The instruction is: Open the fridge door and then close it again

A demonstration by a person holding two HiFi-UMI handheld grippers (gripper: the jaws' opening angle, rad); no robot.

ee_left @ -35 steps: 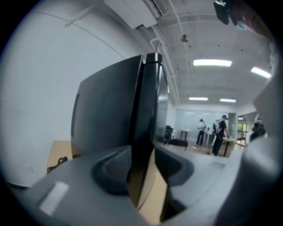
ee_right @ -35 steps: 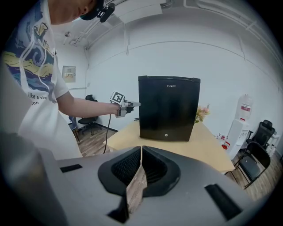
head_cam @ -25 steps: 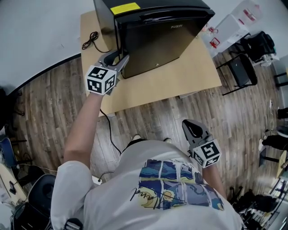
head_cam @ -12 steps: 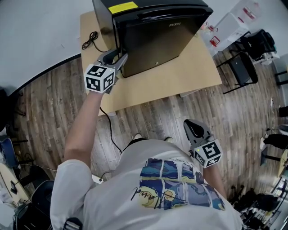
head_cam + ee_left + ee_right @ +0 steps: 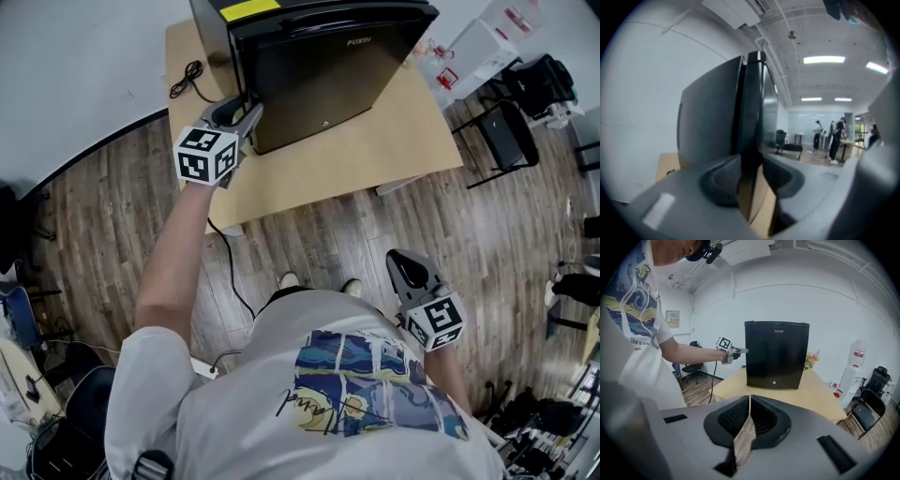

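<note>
A black mini fridge [image 5: 319,66] stands on a light wooden table [image 5: 375,159], and its door looks closed or barely ajar. My left gripper [image 5: 246,108] is at the door's left edge, about halfway up. In the left gripper view the dark door edge [image 5: 752,117] runs straight between the two pads and fills the gap, so my left gripper [image 5: 751,168] is shut on it. My right gripper [image 5: 403,267] hangs low by the person's hip, far from the fridge. In the right gripper view the fridge [image 5: 777,355] and left gripper [image 5: 738,351] are ahead, while my right gripper [image 5: 750,401] is shut with nothing in it.
A coiled black cable [image 5: 187,82] lies on the table's back left corner, and another cable [image 5: 230,272] trails over the wood floor. A black chair [image 5: 502,141] and a white water dispenser [image 5: 855,364] stand to the right of the table. People [image 5: 834,138] stand far off.
The head view has shifted a little, so the fridge sits higher in the frame. Both grippers keep their places, the left one at the door's edge.
</note>
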